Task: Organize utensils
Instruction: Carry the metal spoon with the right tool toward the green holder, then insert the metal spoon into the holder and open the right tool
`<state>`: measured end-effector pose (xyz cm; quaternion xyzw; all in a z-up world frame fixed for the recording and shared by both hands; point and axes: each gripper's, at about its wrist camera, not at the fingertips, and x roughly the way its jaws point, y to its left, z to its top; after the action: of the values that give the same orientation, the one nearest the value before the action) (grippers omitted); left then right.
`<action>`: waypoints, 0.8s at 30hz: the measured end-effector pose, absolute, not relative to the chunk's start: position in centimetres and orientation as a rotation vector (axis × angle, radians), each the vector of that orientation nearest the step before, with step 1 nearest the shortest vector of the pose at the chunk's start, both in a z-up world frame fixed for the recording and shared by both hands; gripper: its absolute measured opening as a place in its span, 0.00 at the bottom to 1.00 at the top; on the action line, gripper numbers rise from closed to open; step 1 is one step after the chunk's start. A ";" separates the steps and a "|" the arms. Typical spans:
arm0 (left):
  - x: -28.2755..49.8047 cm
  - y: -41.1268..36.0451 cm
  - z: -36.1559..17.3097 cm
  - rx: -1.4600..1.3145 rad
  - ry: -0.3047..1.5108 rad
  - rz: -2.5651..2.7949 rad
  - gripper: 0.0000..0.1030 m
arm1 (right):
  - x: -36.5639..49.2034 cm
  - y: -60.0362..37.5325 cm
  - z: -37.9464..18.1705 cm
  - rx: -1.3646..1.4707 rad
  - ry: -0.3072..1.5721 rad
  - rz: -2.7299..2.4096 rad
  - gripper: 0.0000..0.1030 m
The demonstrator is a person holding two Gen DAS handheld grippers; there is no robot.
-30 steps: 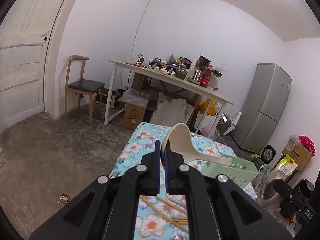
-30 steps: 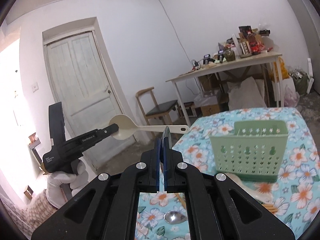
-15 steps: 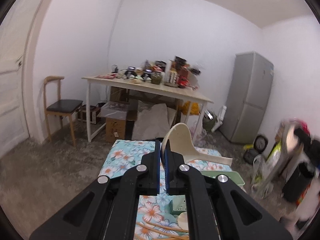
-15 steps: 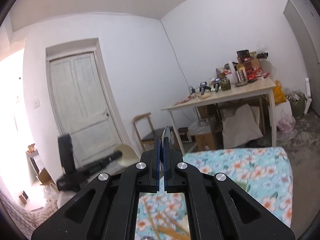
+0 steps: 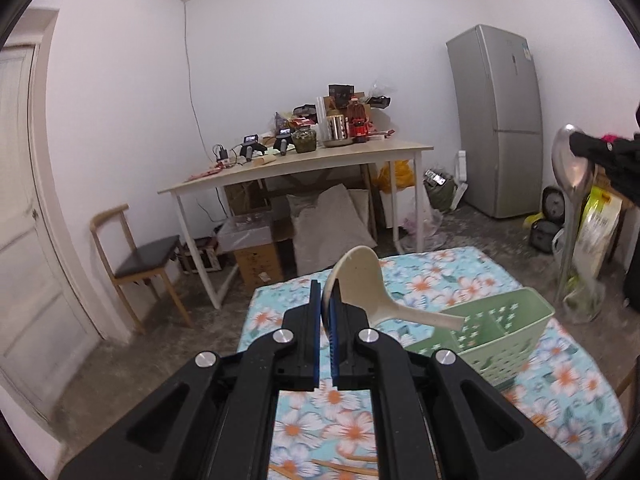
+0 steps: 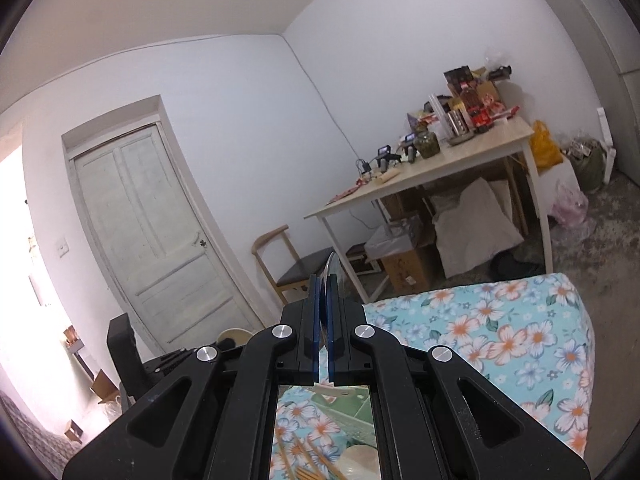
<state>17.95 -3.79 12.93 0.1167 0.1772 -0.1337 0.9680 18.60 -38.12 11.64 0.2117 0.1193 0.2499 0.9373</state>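
Flowered blue tablecloth (image 5: 436, 276) carries the pale green slotted plastic caddy (image 5: 500, 328). Left gripper (image 5: 326, 312) pinches a cream plastic rice paddle (image 5: 360, 280) by its bowl; right gripper (image 6: 325, 300) clamps a steel spoon (image 5: 570, 168). Either handle might catch the rim and tip it.

Utensil basket (image 5: 500, 336) sits on the cloth-covered table (image 5: 440, 276), chopsticks (image 5: 344, 466) lying nearer the camera; chair (image 5: 136, 256) stands left of the cluttered desk (image 5: 296, 168), fridge (image 5: 500, 120) right.

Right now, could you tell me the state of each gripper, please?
Left gripper: closed on the cream rice paddle.
Right gripper: closed on the metal spoon.
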 end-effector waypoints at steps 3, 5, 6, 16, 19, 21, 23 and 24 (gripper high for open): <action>18.5 -4.2 12.4 0.275 0.364 -0.257 0.03 | 19.3 -38.5 11.7 0.444 0.242 0.521 0.01; 18.9 -4.5 12.1 0.291 0.373 -0.249 0.03 | 19.9 -39.0 11.6 0.459 0.242 0.533 0.01; 19.0 -4.7 12.0 0.297 0.376 -0.248 0.03 | 20.2 -39.1 11.5 0.467 0.244 0.542 0.01; 20.8 -7.0 9.5 0.404 0.426 -0.229 0.03 | 22.4 -38.6 7.8 0.473 0.321 0.530 0.01; 21.1 -8.1 8.6 0.452 0.429 -0.228 0.03 | 22.7 -38.4 6.4 0.474 0.354 0.516 0.01; 21.4 -8.8 8.0 0.472 0.446 -0.237 0.03 | 22.7 -38.4 5.8 0.466 0.368 0.509 0.01; 21.9 -9.4 7.3 0.480 0.480 -0.257 0.03 | 22.6 -38.1 5.2 0.450 0.385 0.500 0.01; 22.1 -9.7 7.0 0.476 0.496 -0.270 0.03 | 22.5 -38.0 4.9 0.440 0.394 0.494 0.01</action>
<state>22.13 -9.69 7.04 0.2326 0.2426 -0.1321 0.9325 22.54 -38.00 4.93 0.2144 0.1924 0.2408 0.9268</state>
